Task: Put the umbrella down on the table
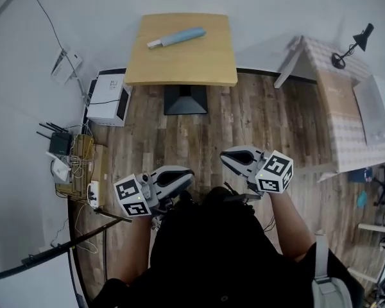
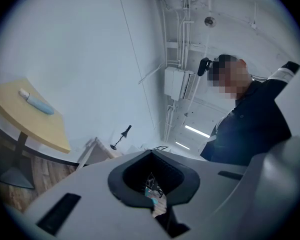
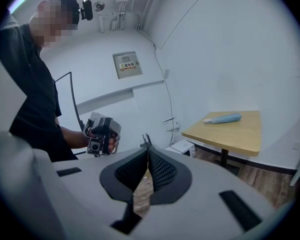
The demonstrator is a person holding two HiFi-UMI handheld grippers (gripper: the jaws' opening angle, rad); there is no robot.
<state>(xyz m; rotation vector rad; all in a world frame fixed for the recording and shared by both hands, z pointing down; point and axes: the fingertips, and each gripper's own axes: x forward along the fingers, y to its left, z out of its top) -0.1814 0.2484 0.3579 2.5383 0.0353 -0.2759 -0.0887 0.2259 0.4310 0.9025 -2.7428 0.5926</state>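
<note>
A folded light-blue umbrella (image 1: 178, 38) with a white handle lies on the small wooden table (image 1: 179, 66) far ahead of me. It also shows in the left gripper view as the umbrella (image 2: 37, 102) on the table (image 2: 35, 126), and in the right gripper view as the umbrella (image 3: 222, 118) on the table (image 3: 240, 134). Both grippers are close to the person's body, well away from the table. The left gripper (image 1: 179, 179) (image 2: 151, 154) is shut and holds nothing. The right gripper (image 1: 234, 158) (image 3: 148, 150) is also shut and holds nothing, its pads meeting at the tip.
A white box (image 1: 108, 98) sits on the wood floor left of the table base. A router and cables (image 1: 67, 159) lie along the left wall. A pale patterned desk (image 1: 346, 114) with a black lamp (image 1: 353, 47) stands at the right.
</note>
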